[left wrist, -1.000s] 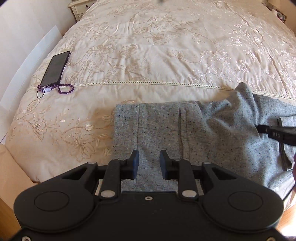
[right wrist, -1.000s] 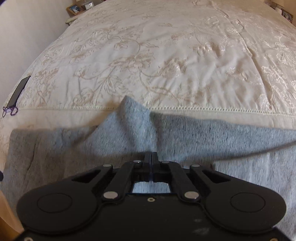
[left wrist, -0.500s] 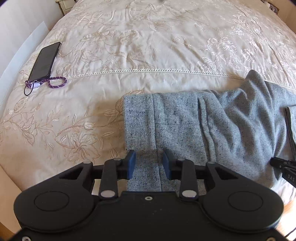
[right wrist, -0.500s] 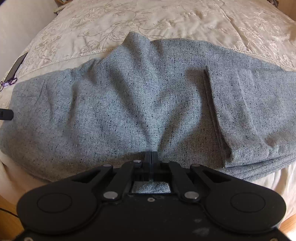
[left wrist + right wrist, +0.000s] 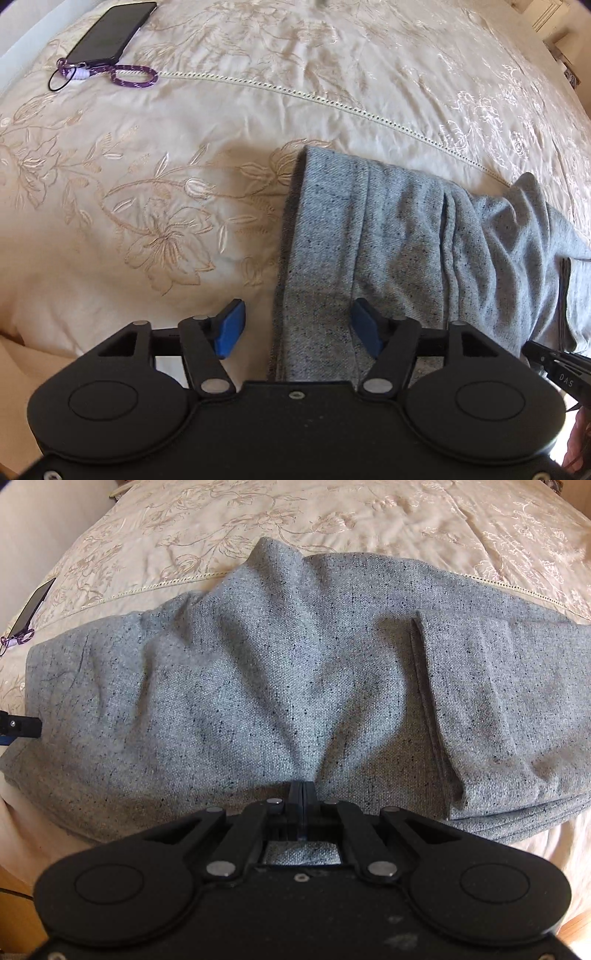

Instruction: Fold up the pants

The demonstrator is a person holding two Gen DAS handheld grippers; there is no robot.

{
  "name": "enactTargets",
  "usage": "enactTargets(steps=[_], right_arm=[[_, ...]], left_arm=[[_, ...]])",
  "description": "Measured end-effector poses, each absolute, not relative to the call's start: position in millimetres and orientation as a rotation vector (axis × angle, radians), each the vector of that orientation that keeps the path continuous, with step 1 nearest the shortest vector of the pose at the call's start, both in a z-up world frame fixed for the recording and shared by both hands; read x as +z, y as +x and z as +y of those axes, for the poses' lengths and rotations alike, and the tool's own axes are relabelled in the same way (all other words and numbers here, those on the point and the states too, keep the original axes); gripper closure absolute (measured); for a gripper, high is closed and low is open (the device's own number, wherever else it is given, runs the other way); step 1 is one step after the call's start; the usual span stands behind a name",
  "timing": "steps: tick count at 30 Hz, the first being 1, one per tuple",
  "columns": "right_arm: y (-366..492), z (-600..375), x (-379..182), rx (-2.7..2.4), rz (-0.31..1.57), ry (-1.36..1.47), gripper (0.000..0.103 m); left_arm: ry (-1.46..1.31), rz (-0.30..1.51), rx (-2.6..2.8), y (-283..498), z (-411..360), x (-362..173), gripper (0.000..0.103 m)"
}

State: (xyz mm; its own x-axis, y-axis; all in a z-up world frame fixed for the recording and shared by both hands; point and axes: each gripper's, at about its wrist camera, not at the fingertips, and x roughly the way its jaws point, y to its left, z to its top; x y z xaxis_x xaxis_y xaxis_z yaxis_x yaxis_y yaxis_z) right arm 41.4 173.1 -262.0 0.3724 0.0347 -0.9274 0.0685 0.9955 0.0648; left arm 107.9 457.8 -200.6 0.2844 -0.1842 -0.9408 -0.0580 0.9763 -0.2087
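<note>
The grey pants (image 5: pixel 258 672) lie bunched and partly folded along the near edge of the bed's cream embroidered bedspread (image 5: pixel 332 74). The right gripper (image 5: pixel 303 794) is clamped tight on a pinch of the fabric at the near hem, while the left gripper (image 5: pixel 297 328) sits wide apart around the cuff end, blue pads (image 5: pixel 231 328) not touching cloth. A phone (image 5: pixel 110 31) with a purple strap (image 5: pixel 133 75) sits well apart, far left.

Setting: home bedroom | Evidence: bed (image 5: pixel 332 74) under cream floral-embroidered bedspread (image 5: pixel 369 520); phone (image 5: pixel 110 31) with purple strap (image 5: pixel 133 75) lying on it; pale wall (image 5: pixel 44 528) alongside
</note>
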Motion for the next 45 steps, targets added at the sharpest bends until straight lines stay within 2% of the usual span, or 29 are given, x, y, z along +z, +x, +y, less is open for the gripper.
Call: enactTargets(steps=[1, 4, 7, 9, 10, 11, 12, 13, 14, 15, 20, 24, 30, 34, 37, 45], right_arm=[[42.2, 172.6, -262.2, -0.023, 1.191, 0.104, 0.101], [43.3, 172.4, -263.6, -0.024, 1.194, 0.103, 0.101], [43.1, 172.7, -263.9, -0.023, 1.193, 0.099, 0.101], [42.4, 172.3, -263.9, -0.023, 1.192, 0.103, 0.101], [42.2, 172.5, -263.6, -0.023, 1.192, 0.102, 0.101], [42.0, 172.6, -263.1, -0.023, 1.192, 0.099, 0.101], [42.0, 173.0, -262.0, -0.021, 1.192, 0.096, 0.101], [41.9, 173.1, -259.3, -0.020, 1.190, 0.095, 0.101], [42.2, 173.0, -253.1, -0.023, 1.176, 0.098, 0.101], [42.4, 172.2, -246.1, -0.033, 1.150, 0.102, 0.101], [66.0, 164.1, -227.1, -0.083, 1.047, 0.120, 0.101], [87.4, 163.3, -262.6, -0.041, 1.178, 0.075, 0.101], [31.9, 167.8, -230.4, -0.022, 1.083, 0.092, 0.100], [2.1, 171.6, -256.6, 0.028, 1.187, 0.021, 0.101], [3.5, 168.9, -258.6, 0.090, 1.188, -0.014, 0.101], [-6.0, 91.6, -203.3, 0.191, 1.077, 0.159, 0.098]], left_arm=[[-0.206, 1.290, -0.089, 107.5, 457.3, -204.5, 0.022], [-0.241, 1.330, -0.126, 117.2, 451.9, -219.7, 0.009], [-0.370, 1.357, -0.201, 135.7, 442.3, -229.7, 0.003], [-0.382, 1.347, -0.189, 141.4, 433.8, -228.9, 0.002], [-0.411, 1.333, -0.220, 143.8, 431.5, -227.7, 0.010], [-0.419, 1.331, -0.222, 144.8, 429.7, -225.1, 0.034], [-0.417, 1.328, -0.219, 144.2, 428.4, -219.6, 0.042], [-0.416, 1.310, -0.214, 142.1, 428.1, -211.7, 0.062], [-0.394, 1.298, -0.212, 139.8, 427.4, -202.8, 0.070], [-0.381, 1.285, -0.214, 137.7, 427.5, -193.4, 0.073], [-0.355, 1.224, -0.239, 126.1, 425.0, -155.3, 0.075], [-0.352, 1.213, -0.231, 124.0, 416.4, -139.4, 0.075], [-0.367, 1.188, -0.190, 124.3, 400.9, -114.7, 0.076], [-0.372, 1.181, -0.193, 120.2, 383.7, -97.8, 0.076], [-0.305, 1.168, -0.160, 114.6, 357.8, -81.7, 0.077], [-0.213, 1.083, -0.120, 104.8, 255.6, -18.7, 0.077]])
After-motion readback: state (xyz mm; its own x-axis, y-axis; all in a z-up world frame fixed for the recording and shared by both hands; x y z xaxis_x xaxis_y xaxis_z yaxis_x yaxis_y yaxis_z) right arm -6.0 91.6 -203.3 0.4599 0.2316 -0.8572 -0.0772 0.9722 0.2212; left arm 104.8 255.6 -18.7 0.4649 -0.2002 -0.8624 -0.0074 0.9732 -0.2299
